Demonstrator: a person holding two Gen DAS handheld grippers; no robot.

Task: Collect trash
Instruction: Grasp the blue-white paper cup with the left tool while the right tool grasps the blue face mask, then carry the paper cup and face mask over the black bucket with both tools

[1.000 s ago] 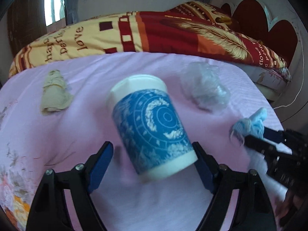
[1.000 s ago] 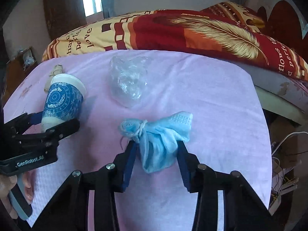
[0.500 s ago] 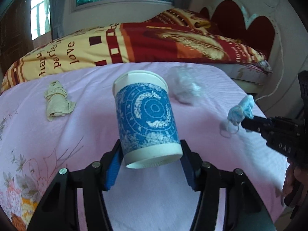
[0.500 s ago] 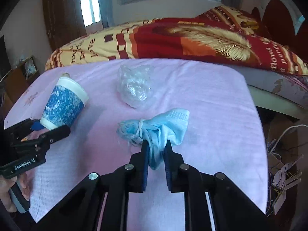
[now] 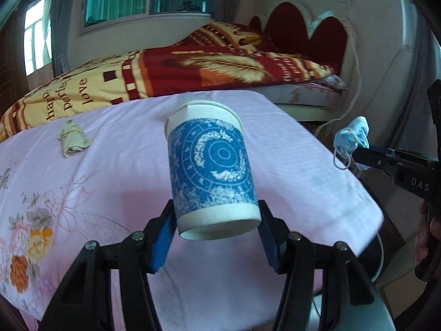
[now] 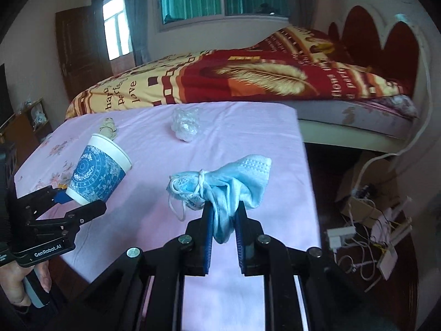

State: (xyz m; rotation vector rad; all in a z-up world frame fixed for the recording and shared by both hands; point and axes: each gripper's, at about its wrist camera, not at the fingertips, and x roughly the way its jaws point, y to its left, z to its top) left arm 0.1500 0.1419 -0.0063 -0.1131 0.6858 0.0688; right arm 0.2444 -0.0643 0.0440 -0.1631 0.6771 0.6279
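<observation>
My left gripper [image 5: 217, 220] is shut on a white paper cup with a blue patterned sleeve [image 5: 212, 171], held by its base above the pink sheet [image 5: 115, 171]. The same cup [image 6: 96, 176] shows at the left of the right wrist view, tilted in the left gripper [image 6: 74, 201]. My right gripper [image 6: 224, 212] is shut on a crumpled light blue face mask [image 6: 228, 182], lifted off the sheet; the mask [image 5: 352, 138] also appears at the right of the left wrist view. A beige crumpled wad [image 5: 73, 139] and a clear plastic bag [image 6: 186, 124] lie on the sheet.
A red and yellow quilt [image 6: 234, 82] lies on the bed behind the pink surface. The floor at right holds cables, a power strip and a cardboard box [image 6: 363, 220]. A hand [image 6: 16, 289] grips the left tool's handle. The pink surface ends at right [image 6: 306, 165].
Both grippers closed on their items, the left on the cup and the right on the mask, then lifted them off the sheet and pulled back; the bed looks farther away now.
</observation>
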